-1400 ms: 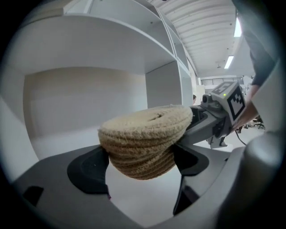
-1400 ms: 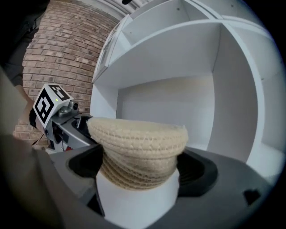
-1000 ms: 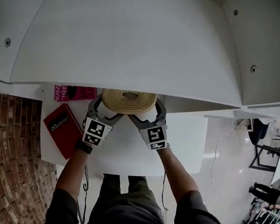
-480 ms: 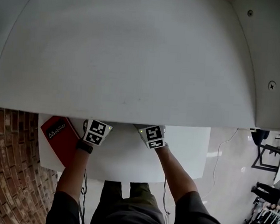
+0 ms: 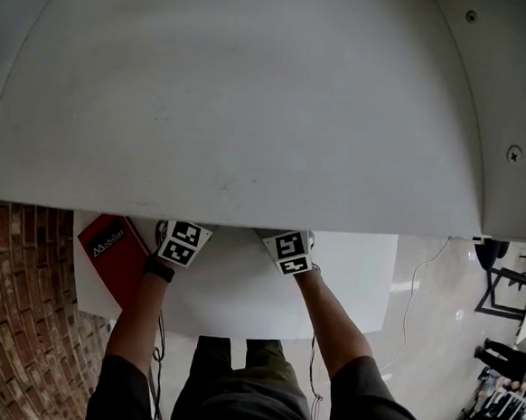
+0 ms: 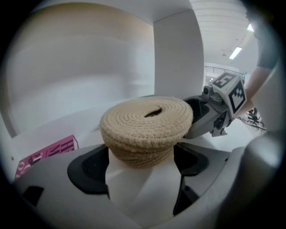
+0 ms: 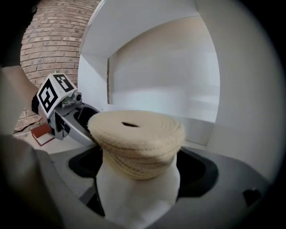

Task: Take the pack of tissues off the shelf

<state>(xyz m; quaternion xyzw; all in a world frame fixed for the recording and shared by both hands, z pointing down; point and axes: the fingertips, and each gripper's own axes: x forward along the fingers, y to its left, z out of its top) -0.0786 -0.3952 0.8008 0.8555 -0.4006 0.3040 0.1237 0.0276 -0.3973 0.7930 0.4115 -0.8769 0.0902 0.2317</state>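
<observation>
On my head view, the white shelf board [image 5: 244,103] fills most of the picture and covers the far edge of the counter [image 5: 352,289]. Of the left gripper [image 5: 183,244] and right gripper [image 5: 289,253] I see only the two marker cubes poking out from under the board's front edge, with both forearms running back to the counter's near edge. One red book [image 5: 113,251] lies at the counter's left edge, just beside the left cube. The tissue holder and all the jaws are hidden here.

My left gripper view shows what the board covers. One round woven tissue holder [image 6: 145,123], straw-coloured with a slit in its top, sits inside the shelf bay. Its narrower lower part is clamped between the left gripper's [image 6: 142,157] dark pads and its wide top overhangs them. The right gripper [image 6: 203,117] meets the holder from the opposite side. A pink book [image 6: 47,154] lies flat toward the counter's back left; no other view shows it.

In my right gripper view, the right gripper's [image 7: 140,172] jaws are likewise clenched on the holder's [image 7: 136,134] lower part. The left gripper [image 7: 73,118] touches the holder's far side, and the red book [image 7: 43,134] lies beyond it, before a brick wall [image 7: 51,40].

That makes two grippers, one holder and two books. I cannot tell whether the holder rests on the surface or is lifted.
</observation>
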